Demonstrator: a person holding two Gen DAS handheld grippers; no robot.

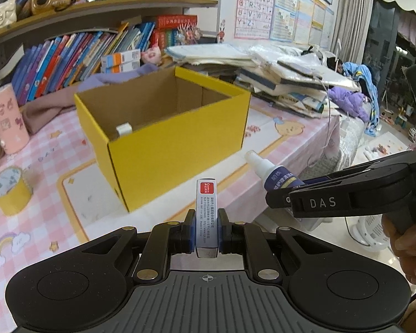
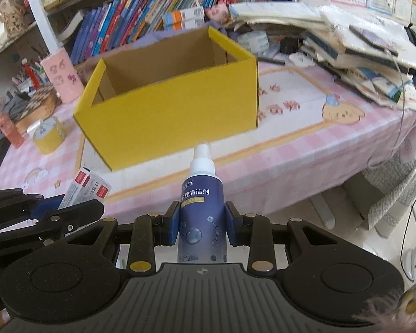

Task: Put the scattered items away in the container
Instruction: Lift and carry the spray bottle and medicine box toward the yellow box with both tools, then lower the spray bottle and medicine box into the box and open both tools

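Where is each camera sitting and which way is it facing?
Left wrist: on the left tool, angled down at the yellow box; shows its fingers clamping a small carton, plus the right tool and a hand.
Right wrist: on the right tool, facing the same box; shows its fingers gripping a spray bottle.
Shared: box, checked tablecloth, bookshelf.

The left claw [image 1: 206, 229], a black two-finger tool with blue pads, points forward and downward, its jaws closed tight on a slim white and red carton [image 1: 206, 216] that stands upright between the pads. The right claw [image 2: 202, 223], of the same black build, tilts downward too, its jaws pressed against both sides of a dark blue spray bottle [image 2: 202, 208] whose white nozzle sticks out ahead of the fingertips. The two claws ride side by side, near each other. A hand [image 1: 407, 249] wraps the right claw's handle.
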